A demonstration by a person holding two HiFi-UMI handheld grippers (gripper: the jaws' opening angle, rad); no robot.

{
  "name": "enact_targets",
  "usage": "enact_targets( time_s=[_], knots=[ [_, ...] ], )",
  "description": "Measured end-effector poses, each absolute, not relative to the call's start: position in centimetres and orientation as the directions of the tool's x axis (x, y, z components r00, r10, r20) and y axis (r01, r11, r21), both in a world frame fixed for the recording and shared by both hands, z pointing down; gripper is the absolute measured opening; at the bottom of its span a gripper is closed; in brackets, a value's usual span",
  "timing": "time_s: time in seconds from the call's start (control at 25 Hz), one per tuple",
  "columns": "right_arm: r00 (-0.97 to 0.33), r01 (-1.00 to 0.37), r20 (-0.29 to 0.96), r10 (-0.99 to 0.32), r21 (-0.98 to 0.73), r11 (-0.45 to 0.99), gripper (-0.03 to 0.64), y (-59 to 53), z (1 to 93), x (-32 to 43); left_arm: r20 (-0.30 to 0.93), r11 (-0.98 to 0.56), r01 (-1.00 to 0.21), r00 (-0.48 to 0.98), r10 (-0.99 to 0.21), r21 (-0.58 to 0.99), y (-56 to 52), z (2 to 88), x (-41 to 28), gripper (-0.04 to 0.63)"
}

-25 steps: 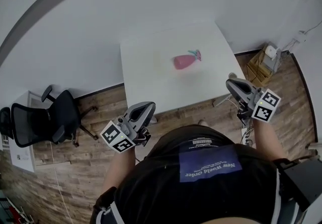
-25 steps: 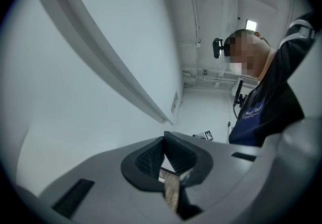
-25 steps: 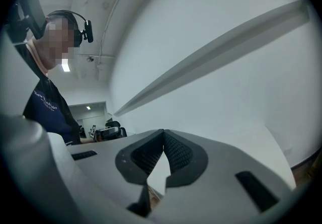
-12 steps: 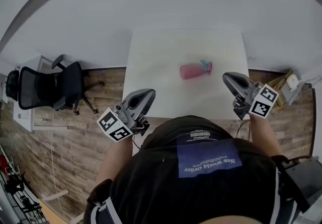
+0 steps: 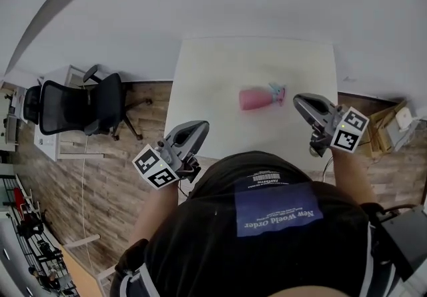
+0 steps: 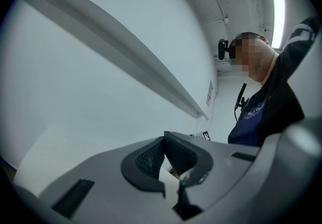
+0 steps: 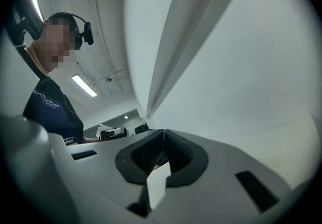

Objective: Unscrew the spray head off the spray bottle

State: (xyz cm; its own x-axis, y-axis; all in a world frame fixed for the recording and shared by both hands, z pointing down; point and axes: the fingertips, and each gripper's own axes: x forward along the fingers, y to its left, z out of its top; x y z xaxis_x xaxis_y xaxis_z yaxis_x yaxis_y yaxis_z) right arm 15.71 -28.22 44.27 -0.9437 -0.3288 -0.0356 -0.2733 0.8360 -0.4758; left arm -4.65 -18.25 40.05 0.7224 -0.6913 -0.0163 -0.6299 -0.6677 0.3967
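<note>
While the person's dark shirt [image 5: 267,235] fills the bottom of the head view, it hides the near edge of the white table [image 5: 200,75]. Just beyond the shirt, the left gripper [image 5: 200,125] hangs by the table's near left corner and the right gripper [image 5: 298,98] over its right side. Both are clenched on nothing: each gripper view shows the pads pressed together, with only pale wall [image 6: 100,67] past them. Neither gripper view shows the bottle.

Farther out, the pink spray bottle [image 5: 255,97] lies on its side near the table's middle. Its teal spray head [image 5: 276,92] is on it and turned toward the right gripper, close but apart. The nozzle is too small to make out.

Left of the table a black office chair [image 5: 80,107] stands on wooden floor [image 5: 120,182]. A cardboard box [image 5: 392,123] sits at the far right.
</note>
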Motion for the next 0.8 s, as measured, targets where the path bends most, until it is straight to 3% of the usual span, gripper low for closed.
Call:
enact_targets(
  time_s=[0.4, 0.8],
  knots=[
    [-0.917, -0.343, -0.023, -0.398, -0.463, 0.817, -0.005, -28.8, 43.6, 13.7, -0.02, -0.734, -0.536, 0.802, -0.597, 0.416, -21.8, 42.5, -7.6, 0.003],
    [-0.825, -0.492, -0.013, -0.565, -0.475, 0.73, -0.005, -31.3, 41.5, 7.9, -0.041, -0.834, -0.323, 0.924, -0.38, 0.448, -26.7, 47.6, -14.2, 0.005]
  ],
)
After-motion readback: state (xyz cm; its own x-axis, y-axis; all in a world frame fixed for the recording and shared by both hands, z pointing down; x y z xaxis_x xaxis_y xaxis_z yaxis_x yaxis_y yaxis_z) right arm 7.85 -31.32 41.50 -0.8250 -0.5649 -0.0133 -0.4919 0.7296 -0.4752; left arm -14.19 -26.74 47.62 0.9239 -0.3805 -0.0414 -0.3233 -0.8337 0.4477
